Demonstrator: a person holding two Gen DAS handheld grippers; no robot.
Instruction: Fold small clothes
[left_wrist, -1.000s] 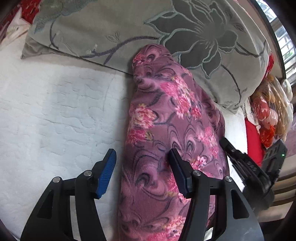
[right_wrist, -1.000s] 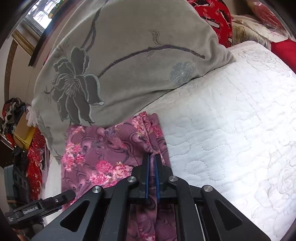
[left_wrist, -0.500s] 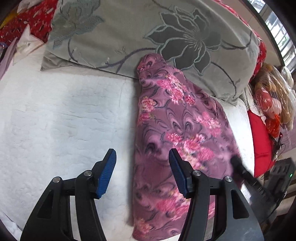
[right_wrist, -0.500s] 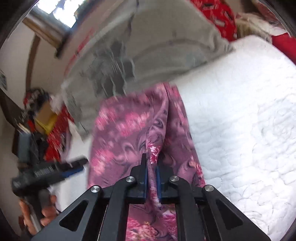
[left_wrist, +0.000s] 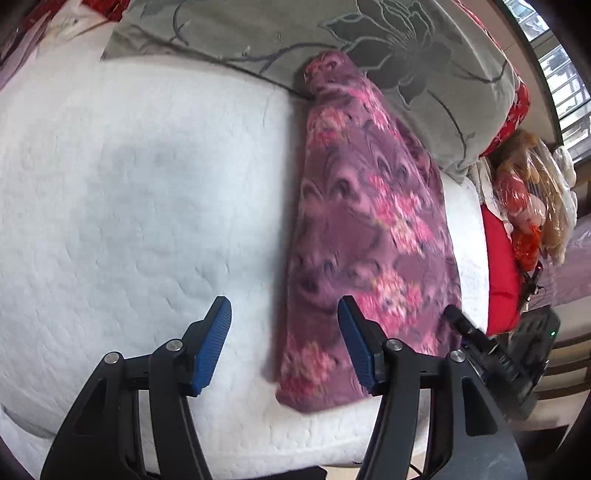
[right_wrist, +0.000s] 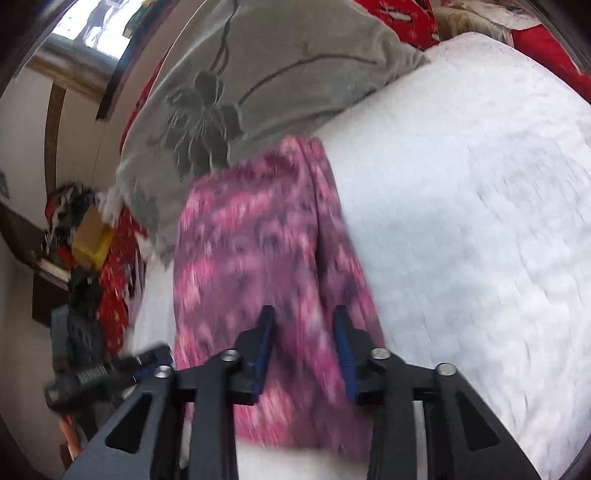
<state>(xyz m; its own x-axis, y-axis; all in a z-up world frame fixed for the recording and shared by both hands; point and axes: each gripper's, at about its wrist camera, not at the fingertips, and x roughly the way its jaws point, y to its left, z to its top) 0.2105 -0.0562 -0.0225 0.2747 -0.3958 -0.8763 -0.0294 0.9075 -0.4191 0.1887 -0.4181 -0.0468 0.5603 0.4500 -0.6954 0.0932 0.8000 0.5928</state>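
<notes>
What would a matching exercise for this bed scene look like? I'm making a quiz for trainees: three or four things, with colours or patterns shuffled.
Things:
1. garment
2. pillow
3. quilt
4. claw pads

Looks:
A. plain white, stitched
B. blue, ribbed
C. purple with pink flowers
D. grey with a dark flower

Pairs: 1-C, 2-D, 3-A, 4-B

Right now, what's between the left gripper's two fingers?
Mostly bare white quilt, seen in the left wrist view. The purple floral cloth has its near edge in the gap of the open left gripper, beside one finger.
</notes>
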